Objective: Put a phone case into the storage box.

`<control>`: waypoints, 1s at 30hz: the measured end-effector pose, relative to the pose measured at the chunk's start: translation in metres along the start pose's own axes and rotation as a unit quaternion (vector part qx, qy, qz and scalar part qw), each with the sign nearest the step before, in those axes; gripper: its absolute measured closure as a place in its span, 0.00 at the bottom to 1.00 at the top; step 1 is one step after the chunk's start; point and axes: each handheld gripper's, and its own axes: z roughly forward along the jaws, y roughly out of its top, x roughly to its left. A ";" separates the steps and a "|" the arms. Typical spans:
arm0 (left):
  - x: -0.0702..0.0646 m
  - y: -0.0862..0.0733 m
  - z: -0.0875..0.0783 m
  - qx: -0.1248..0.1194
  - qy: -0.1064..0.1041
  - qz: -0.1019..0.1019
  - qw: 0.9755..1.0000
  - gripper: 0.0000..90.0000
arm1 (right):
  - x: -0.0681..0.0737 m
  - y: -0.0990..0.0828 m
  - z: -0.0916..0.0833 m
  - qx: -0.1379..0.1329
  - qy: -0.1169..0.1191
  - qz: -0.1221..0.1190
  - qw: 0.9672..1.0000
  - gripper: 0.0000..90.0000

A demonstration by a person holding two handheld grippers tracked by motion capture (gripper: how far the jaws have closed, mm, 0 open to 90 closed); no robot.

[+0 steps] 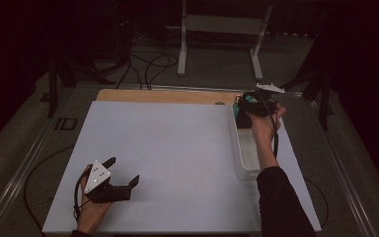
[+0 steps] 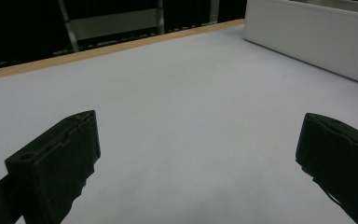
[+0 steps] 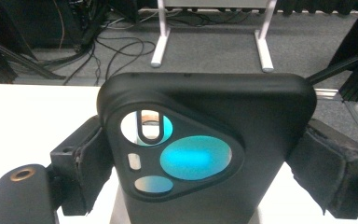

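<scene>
At the far right of the white table top (image 1: 177, 148), the right gripper (image 1: 250, 102) is held above the far end of a long white bin (image 1: 241, 158), its jaws clamped on the two sides of a black phone (image 3: 205, 154), which the right gripper view shows with its triangular camera block and teal-tinted lenses facing the camera. In the high view the phone is little more than a dark shape with a teal glint, and the hand (image 1: 264, 126) and black sleeve lie over much of the bin's right wall, so the bin's inside is hard to read. The phone's lower end is cut off by the frame in the right gripper view. Near the front left corner, the left gripper (image 1: 126, 172) rests low over bare table with its jaws spread wide apart and nothing between them; the left gripper view has the bin (image 2: 307, 35) well off ahead. Beyond the table lie a wooden edge strip (image 1: 163, 95), tangled floor cables (image 1: 148, 64) and a white stand (image 1: 222, 29), the rest lost in darkness.
</scene>
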 end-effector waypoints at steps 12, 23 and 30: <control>0.001 0.000 -0.001 -0.003 0.000 -0.006 1.000 0.00 | 0.007 -0.006 0.019 0.020 -0.013 -0.016 1.000 0.14; 0.001 0.000 -0.001 -0.003 -0.001 -0.008 1.000 0.00 | 0.010 -0.007 0.030 0.035 -0.010 -0.026 0.999 0.14; 0.002 0.000 -0.002 -0.004 -0.001 -0.011 1.000 0.00 | 0.008 -0.005 0.031 0.039 0.007 -0.020 0.999 0.10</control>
